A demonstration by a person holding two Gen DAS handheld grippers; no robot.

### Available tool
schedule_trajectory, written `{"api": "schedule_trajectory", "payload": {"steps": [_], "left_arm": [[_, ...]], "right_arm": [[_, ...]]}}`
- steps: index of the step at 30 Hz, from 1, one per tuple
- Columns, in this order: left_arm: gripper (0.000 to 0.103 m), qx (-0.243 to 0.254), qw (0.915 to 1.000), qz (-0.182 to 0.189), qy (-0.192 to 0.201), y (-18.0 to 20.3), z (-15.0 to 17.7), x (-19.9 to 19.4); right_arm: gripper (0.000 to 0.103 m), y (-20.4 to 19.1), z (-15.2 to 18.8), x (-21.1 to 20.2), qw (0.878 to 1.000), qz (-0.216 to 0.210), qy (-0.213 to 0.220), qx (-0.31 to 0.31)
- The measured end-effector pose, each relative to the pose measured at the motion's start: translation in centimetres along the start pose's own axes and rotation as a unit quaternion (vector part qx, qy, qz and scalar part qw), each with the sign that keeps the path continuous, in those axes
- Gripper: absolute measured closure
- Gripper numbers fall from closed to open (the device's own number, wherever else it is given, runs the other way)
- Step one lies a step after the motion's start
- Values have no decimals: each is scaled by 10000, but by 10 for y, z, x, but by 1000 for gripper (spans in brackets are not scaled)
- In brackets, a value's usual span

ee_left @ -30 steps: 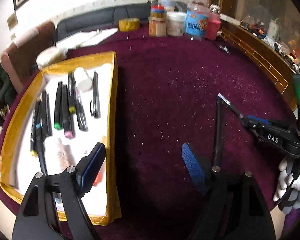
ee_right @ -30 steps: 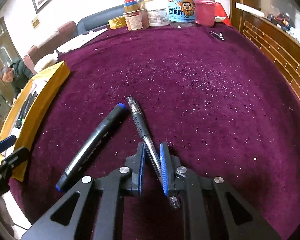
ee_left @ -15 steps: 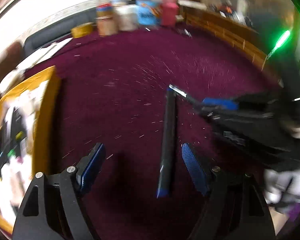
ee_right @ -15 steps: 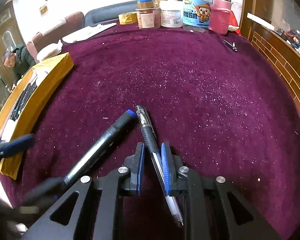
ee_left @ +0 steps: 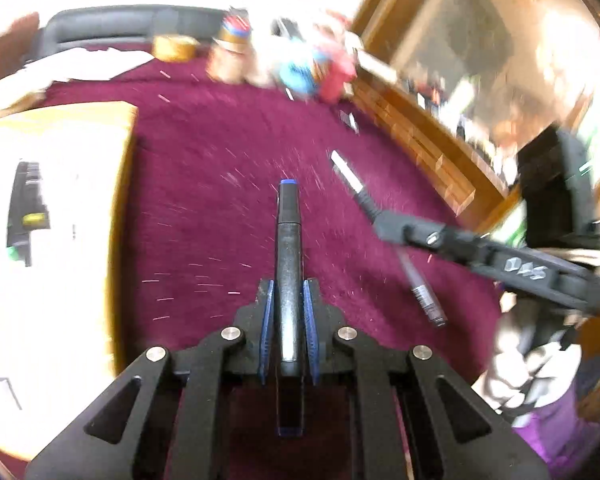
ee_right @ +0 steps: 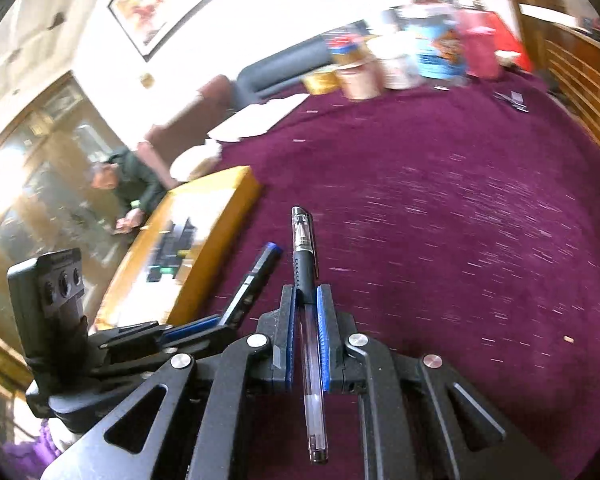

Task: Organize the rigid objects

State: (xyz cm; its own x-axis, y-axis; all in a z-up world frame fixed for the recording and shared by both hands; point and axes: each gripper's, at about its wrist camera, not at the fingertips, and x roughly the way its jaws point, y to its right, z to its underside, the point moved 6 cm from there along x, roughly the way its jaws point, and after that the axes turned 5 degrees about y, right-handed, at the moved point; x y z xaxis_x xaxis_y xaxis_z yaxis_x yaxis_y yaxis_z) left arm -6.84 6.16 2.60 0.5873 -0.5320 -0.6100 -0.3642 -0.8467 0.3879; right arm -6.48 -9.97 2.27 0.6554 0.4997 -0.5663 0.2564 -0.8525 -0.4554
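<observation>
Left gripper (ee_left: pixel 287 320) clamped tight on a black marker (ee_left: pixel 288 256) with blue ends, pointing straight out ahead over the purple tablecloth (ee_left: pixel 220 168); right gripper (ee_right: pixel 306 320) same deal, squeezed on a clear pen (ee_right: pixel 305 264) with a black grip, cap end forward. Both lifted off the cloth, side by side, marker just left of the pen. Further left, a yellow-edged tray (ee_right: pixel 224 216) with more markers lying in it; way at the back edge, a blurry bunch of jars (ee_right: pixel 420 56). Pretty smeared overall, so no finer detail.
</observation>
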Motion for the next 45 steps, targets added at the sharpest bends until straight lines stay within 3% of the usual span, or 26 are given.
{"api": "schedule_trajectory", "payload": {"steps": [3, 7, 11, 14, 18, 20, 21, 23, 26, 28, 29, 30, 31, 32, 33, 34, 35, 36, 38, 39, 41, 43, 44, 45], "left_arm": [[91, -357, 9979, -269, 458, -41, -10, -48], [91, -799, 9880, -1021, 837, -107, -8, -93], [91, -1352, 9736, -1641, 827, -169, 8, -103], [91, -1541, 9672, -1900, 686, -197, 19, -98], [90, -1621, 9640, -2010, 627, -206, 23, -90], [82, -1583, 9639, -2039, 657, -208, 21, -88], [70, -1559, 9638, -2055, 676, -206, 20, -88], [61, -1384, 9624, -2187, 828, -203, 18, -96], [61, -1119, 9582, -2398, 1086, -196, 11, -112], [61, -842, 9447, -2814, 1458, -186, 2, -130], [60, -615, 9300, -3171, 1754, -175, -4, -145], [49, -447, 9146, -3452, 2059, -163, -9, -160], [23, -331, 9001, -3628, 2389, -148, -13, -177], [9, -221, 8857, -3675, 2827, -130, -18, -195], [0, -72, 8746, -3487, 3368, -109, -21, -211], [0, 9, 8703, -3209, 3736, -97, -22, -221], [0, 21, 8723, -2751, 4042, -85, -26, -226], [0, -22, 8830, -2362, 4057, -79, -32, -223], [0, -148, 9137, -1919, 3578, -78, -46, -200], [0, -155, 9199, -2030, 3351, -78, -50, -189], [0, -69, 9078, -2661, 3241, -74, -49, -179], [0, -29, 8977, -3014, 3215, -67, -45, -174], [0, -113, 9027, -3009, 3072, -66, -45, -168], [0, -208, 9133, -2883, 2869, -67, -44, -161]], "right_arm": [[94, -38, -3, 17, 9987, -480, -177, -53], [94, -86, 2, 58, 9930, -992, -637, -41], [94, -127, 18, 105, 9886, -1030, -1068, -239], [94, -151, 29, 135, 9849, -1025, -1355, -328], [93, -165, 32, 165, 9860, -746, -1451, -352], [92, -164, 32, 176, 9880, -550, -1429, -226], [91, -164, 34, 180, 9875, -526, -1475, -182], [91, -165, 37, 180, 9872, -525, -1493, -199], [88, -166, 34, 170, 9903, -392, -1275, -396], [85, -165, 28, 159, 9924, -356, -1065, -495], [85, -165, 25, 150, 9938, -328, -892, -581], [85, -162, 21, 138, 9948, -292, -710, -670], [85, -161, 17, 132, 9953, -259, -580, -733], [84, -160, 14, 122, 9958, -202, -364, -818], [78, -159, 10, 112, 9956, -125, -123, -915], [72, -158, 7, 100, 9945, -4, 152, -1033], [55, -158, 4, 94, 9936, 67, 309, -1081], [41, -157, 0, 87, 9927, 135, 495, -1094], [37, -152, -2, 76, 9912, 274, 772, -1042], [37, -149, -2, 71, 9902, 354, 836, -1065], [36, -145, 2, 67, 9876, 558, 830, -1212], [35, -141, 5, 64, 9853, 727, 843, -1298], [35, -138, 7, 63, 9848, 775, 848, -1304], [35, -134, 9, 62, 9851, 800, 832, -1277]]}}
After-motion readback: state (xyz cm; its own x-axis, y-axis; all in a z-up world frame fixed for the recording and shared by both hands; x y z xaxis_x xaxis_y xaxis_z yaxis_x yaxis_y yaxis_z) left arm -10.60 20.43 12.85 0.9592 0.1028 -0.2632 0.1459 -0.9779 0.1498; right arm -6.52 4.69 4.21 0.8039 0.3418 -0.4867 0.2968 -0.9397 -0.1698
